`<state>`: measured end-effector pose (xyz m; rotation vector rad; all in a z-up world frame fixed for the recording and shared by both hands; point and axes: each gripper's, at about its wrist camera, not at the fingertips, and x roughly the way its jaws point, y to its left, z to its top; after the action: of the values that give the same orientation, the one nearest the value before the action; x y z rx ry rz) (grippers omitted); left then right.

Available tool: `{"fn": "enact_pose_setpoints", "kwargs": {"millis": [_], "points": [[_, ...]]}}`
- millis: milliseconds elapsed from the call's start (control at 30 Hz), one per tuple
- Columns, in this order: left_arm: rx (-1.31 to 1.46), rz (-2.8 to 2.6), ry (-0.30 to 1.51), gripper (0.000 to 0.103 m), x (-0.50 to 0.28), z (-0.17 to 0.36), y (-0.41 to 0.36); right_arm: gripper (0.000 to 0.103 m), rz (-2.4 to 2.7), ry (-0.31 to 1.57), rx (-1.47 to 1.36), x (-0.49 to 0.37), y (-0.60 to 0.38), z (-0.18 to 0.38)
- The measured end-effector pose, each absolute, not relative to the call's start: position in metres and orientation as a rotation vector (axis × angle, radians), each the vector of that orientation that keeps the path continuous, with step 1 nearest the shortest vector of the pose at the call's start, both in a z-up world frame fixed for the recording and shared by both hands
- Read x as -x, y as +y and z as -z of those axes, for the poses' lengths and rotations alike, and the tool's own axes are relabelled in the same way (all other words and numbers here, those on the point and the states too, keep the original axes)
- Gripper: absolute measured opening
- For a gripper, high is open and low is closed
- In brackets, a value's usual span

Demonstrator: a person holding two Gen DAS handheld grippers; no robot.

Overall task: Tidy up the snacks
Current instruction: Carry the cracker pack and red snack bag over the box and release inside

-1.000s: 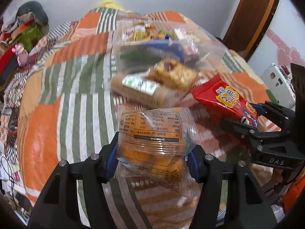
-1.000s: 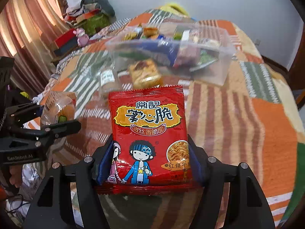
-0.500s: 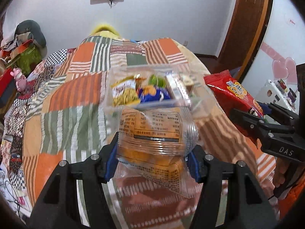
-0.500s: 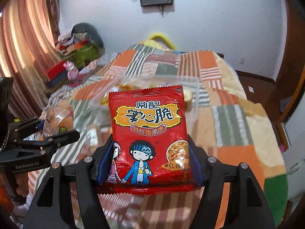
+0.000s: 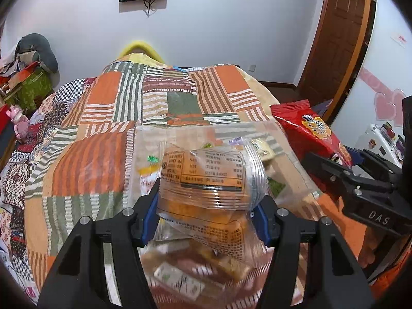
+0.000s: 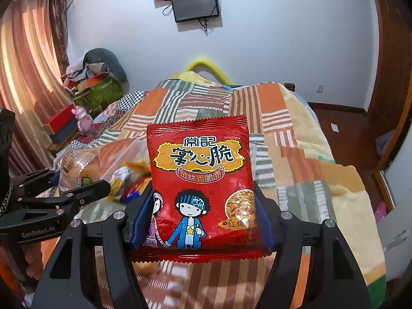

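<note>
Left wrist view: orange cake packet (image 5: 206,180) clamped in left gripper (image 5: 206,216), above clear bin (image 5: 144,149) part-filled; red noodle packet (image 6: 200,180) clamped in right gripper (image 6: 200,221), at 3 o'clock; both undeposited

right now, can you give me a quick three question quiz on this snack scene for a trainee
1. True or false: the right tool is shut on the red noodle packet.
2. What does the left tool grip? A) a toy B) the clear-wrapped pastry C) nothing
3. Fill in: the clear plastic bin rests on a patchwork ____.

Key: 1 true; 2 B; 3 blanket.
</note>
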<state>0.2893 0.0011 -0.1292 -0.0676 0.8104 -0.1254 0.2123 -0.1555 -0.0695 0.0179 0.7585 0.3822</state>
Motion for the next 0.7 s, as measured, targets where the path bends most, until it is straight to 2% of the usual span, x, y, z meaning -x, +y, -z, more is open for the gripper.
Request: {"fn": "enact_pose_setpoints", "kwargs": {"millis": [367,700], "points": [[0.086,0.125,0.849,0.061,-0.35,0.156,-0.001,0.065,-0.376,0.834,-0.035,-0.265,-0.146,0.103],[0.078,0.131,0.834,0.066,-0.358,0.157,0.0,0.067,-0.394,0.876,-0.025,-0.268,-0.146,0.107]]}}
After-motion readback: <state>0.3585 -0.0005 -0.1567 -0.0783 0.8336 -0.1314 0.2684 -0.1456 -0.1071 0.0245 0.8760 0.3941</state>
